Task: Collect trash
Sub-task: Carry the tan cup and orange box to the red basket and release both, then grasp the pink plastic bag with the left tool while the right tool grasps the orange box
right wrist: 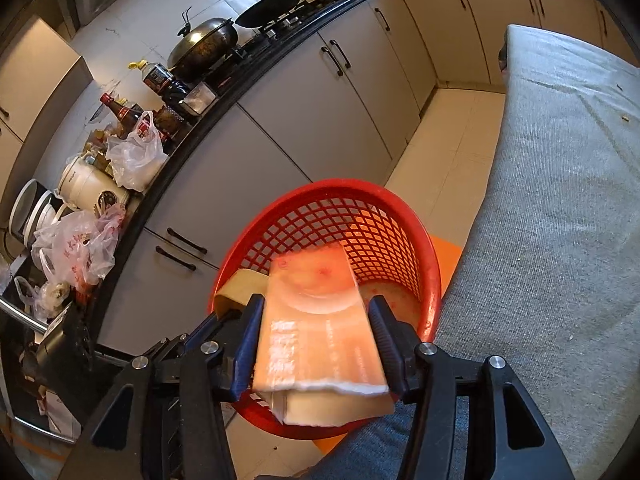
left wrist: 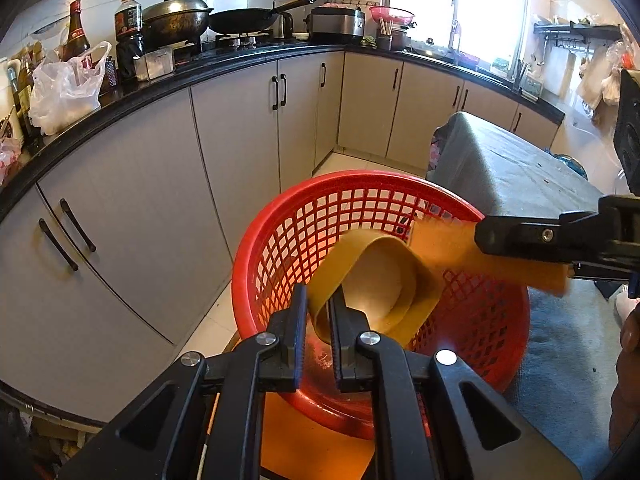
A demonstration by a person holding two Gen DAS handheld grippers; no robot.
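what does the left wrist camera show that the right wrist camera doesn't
Only the left wrist view shows the bright window and the left gripper shut on a curled cardboard strip. Only the right wrist view shows the white cooker and printing on the flat carton. Both show the red basket, the covered table and the lidded wok.

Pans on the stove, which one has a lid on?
The brownish wok nearest the bottles wears a domed lid; the black pan beside it sits uncovered.

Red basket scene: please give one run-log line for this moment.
left gripper: shut on paper loop | right gripper: holding carton | both above basket
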